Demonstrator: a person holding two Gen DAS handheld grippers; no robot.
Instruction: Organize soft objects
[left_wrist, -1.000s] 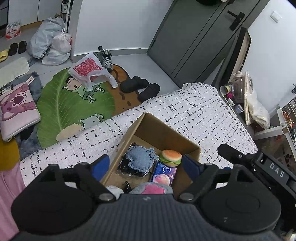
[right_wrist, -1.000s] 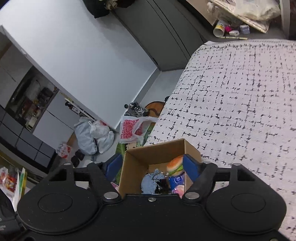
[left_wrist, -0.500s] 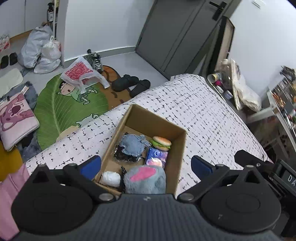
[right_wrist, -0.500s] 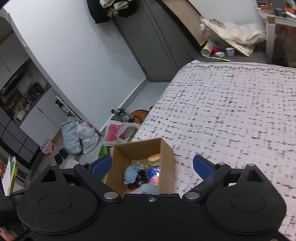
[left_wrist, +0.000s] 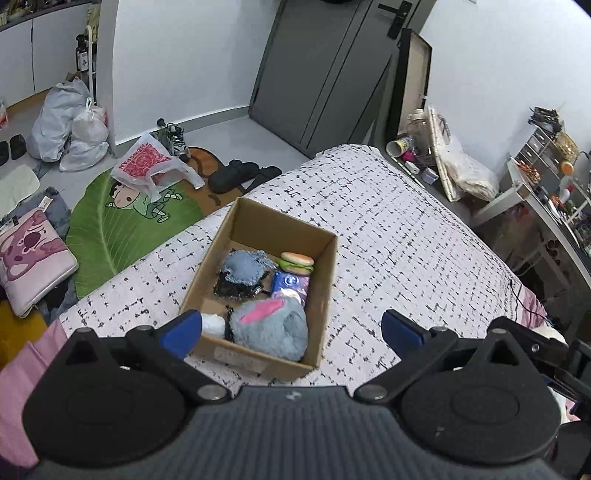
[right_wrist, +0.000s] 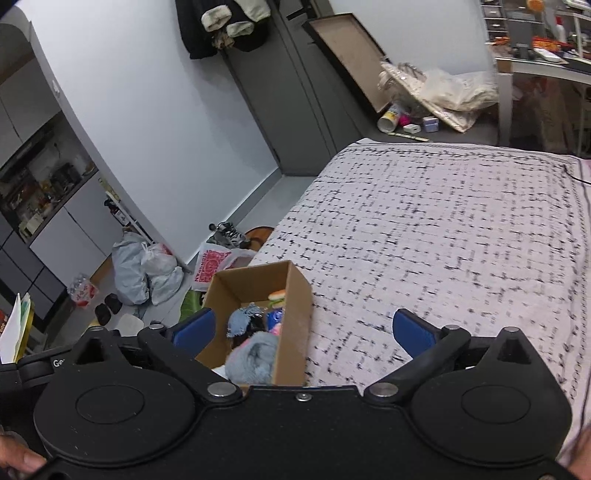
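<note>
- Now, at your far left, the floor holds a green leaf rug (left_wrist: 122, 225), a pink cushion (left_wrist: 31, 258) and a red-printed plastic bag (left_wrist: 146, 168), all well apart from the bed.
- Your left gripper (left_wrist: 291, 332) is released, its blue fingertips (left_wrist: 181, 332) spread wide with nothing between them.
- The cardboard box (left_wrist: 325, 295) sits on the checked bedspread (left_wrist: 406, 240), just ahead of that gripper; the left fingertip overlaps the box's near left corner in the left wrist view, and whether it touches cannot be told.
- Inside the box, nearest you, lies a grey plush toy (left_wrist: 273, 328) with a pink patch, and a white soft item (left_wrist: 212, 325) is tucked beside it at the left wall.
- Behind those lie a blue denim piece (left_wrist: 243, 267) on something black, a purple packet (left_wrist: 290, 284), and a toy burger (left_wrist: 297, 263) against the far right wall.
- From your right gripper (right_wrist: 303, 332), likewise released and empty, the box (right_wrist: 295, 332) lies ahead and toward its left fingertip (right_wrist: 194, 330), with the plush toy (right_wrist: 251, 358) closest to you.
- To the right of the box, the bedspread (right_wrist: 443, 240) stretches away under your right fingertip (right_wrist: 410, 332).
</note>
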